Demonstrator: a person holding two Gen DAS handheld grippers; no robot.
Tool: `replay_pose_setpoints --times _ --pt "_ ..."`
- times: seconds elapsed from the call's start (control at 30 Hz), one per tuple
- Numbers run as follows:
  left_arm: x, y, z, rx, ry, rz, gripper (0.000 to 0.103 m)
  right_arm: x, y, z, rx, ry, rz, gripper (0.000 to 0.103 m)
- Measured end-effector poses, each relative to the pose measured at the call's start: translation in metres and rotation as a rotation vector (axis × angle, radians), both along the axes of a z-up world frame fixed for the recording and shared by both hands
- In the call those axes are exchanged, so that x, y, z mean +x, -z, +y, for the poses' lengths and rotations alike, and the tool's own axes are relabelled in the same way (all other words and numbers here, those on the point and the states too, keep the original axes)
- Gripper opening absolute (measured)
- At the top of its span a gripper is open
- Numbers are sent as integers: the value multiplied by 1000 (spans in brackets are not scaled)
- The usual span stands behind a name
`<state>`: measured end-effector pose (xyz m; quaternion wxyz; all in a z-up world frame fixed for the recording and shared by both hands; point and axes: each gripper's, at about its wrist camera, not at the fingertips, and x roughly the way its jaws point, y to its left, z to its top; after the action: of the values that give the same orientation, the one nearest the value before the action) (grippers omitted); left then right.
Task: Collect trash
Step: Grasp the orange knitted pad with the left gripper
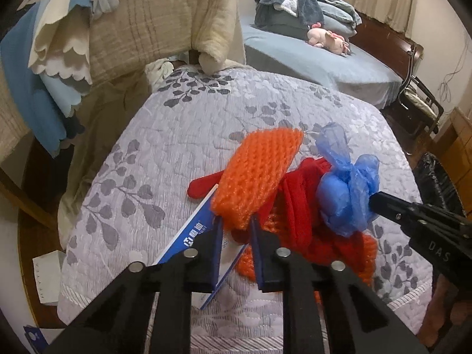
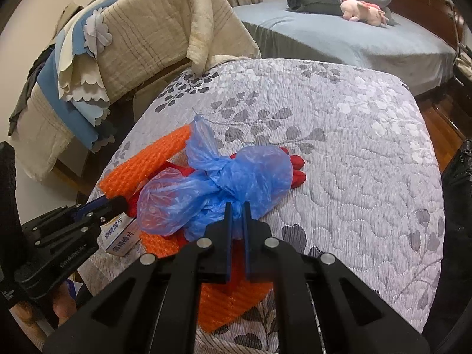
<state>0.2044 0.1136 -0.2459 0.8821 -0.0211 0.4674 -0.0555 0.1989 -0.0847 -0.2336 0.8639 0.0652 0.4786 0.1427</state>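
Quilted cover [image 1: 206, 124] with a grey leaf print spans the padded surface that carries the trash pile. We see most of its far half bare, and in the right wrist view the right side [image 2: 368, 147] is open up to the rounded edge. Beyond the far edge stands a bed [image 1: 324, 65] with a blue-grey sheet, carrying a pink plush toy [image 1: 327, 39]. A beige quilt [image 1: 153, 14] hangs over a frame at the far left corner, touching the cover's edge.

We find the pile near the front edge, slightly right of centre. An orange foam net [image 1: 256, 174] rises tilted from the pile, its lower end between the fingers of the left claw [image 1: 236, 227], which we read as clamped on it. A second piece of orange netting [image 2: 233, 298] lies flat below, reaching the front edge. A red cloth-like item [image 1: 298, 206] sits under both. A knotted blue plastic bag [image 2: 224, 183] lies on top; the right claw [image 2: 236, 209] is closed on its knotted part. A blue and white box [image 1: 188, 242] lies beside the left claw, partly under the net. A black bin liner [image 1: 436, 183] shows off the right edge.
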Motion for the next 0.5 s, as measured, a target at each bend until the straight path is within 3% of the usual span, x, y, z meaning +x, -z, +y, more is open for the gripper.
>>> replay_pose_setpoints --times 0.5 --pt "-18 -36 -10 25 -6 -38 16 -12 -25 -18 15 2 -44 5"
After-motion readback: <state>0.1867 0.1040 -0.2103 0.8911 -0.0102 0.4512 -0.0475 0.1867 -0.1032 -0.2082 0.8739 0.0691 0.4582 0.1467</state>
